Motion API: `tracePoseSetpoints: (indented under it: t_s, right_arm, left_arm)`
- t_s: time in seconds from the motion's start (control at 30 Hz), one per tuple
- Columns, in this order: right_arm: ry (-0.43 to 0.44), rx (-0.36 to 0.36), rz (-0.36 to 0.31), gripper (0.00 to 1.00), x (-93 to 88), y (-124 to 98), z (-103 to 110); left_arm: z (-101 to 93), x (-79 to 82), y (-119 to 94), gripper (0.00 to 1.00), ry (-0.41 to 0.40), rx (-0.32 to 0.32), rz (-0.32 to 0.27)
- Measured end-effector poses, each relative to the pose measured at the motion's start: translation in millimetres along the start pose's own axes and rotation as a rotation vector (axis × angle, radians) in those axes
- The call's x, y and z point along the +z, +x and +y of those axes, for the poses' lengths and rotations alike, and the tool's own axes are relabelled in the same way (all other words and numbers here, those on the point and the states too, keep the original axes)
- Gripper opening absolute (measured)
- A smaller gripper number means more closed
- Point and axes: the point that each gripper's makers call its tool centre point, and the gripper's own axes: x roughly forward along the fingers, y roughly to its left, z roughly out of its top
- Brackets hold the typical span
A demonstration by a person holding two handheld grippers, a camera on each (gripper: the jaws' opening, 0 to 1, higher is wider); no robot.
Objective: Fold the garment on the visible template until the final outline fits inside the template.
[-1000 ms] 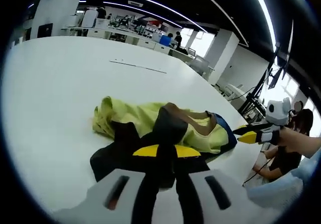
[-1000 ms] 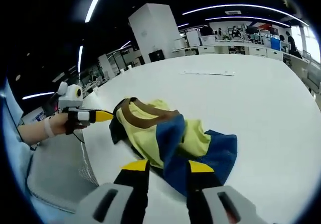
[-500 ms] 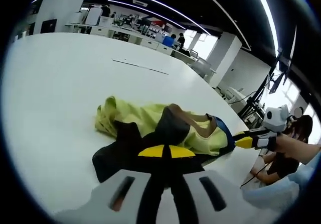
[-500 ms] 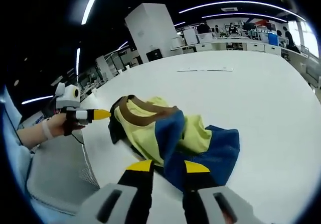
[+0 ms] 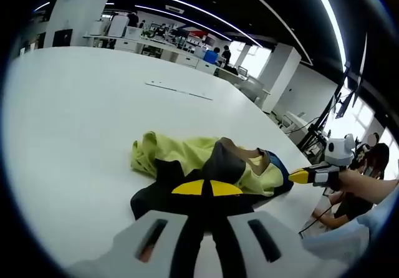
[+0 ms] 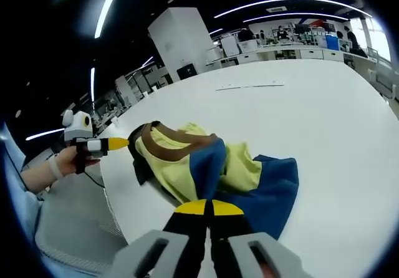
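The crumpled fabric garment is showing lime-yellow, royal blue and black panels with a brown collar, lying on the plain white table

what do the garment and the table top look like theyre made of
Garment: soft knit-looking fabric, matte, in yellow-green, blue and black panels with a brown ribbed-looking collar; it bunches and creases loosely. Exact fibre cannot be told.
Table: hard, smooth white surface, probably laminate or painted board; flat with a faint sheen and no grain.

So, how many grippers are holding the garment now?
2. The left gripper is shut on the garment's black part, the right gripper on its blue part.
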Motion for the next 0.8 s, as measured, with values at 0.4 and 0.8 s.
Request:
tracePoseSetpoints:
  t_s: [0.4,0.8]
  right_arm:
    - [-0.089,-0.063,-0.110,0.00,55.7,-32,-10]
    - [-0.061,-0.052,-0.069,0.00,35.3,-27,-9]
  left_arm:
    - [11.0,20.7,-18,0.00,0.094,0.008,-0.001]
    - [0.2,8.6,-15,0.22,0.148,-0.038,0.018]
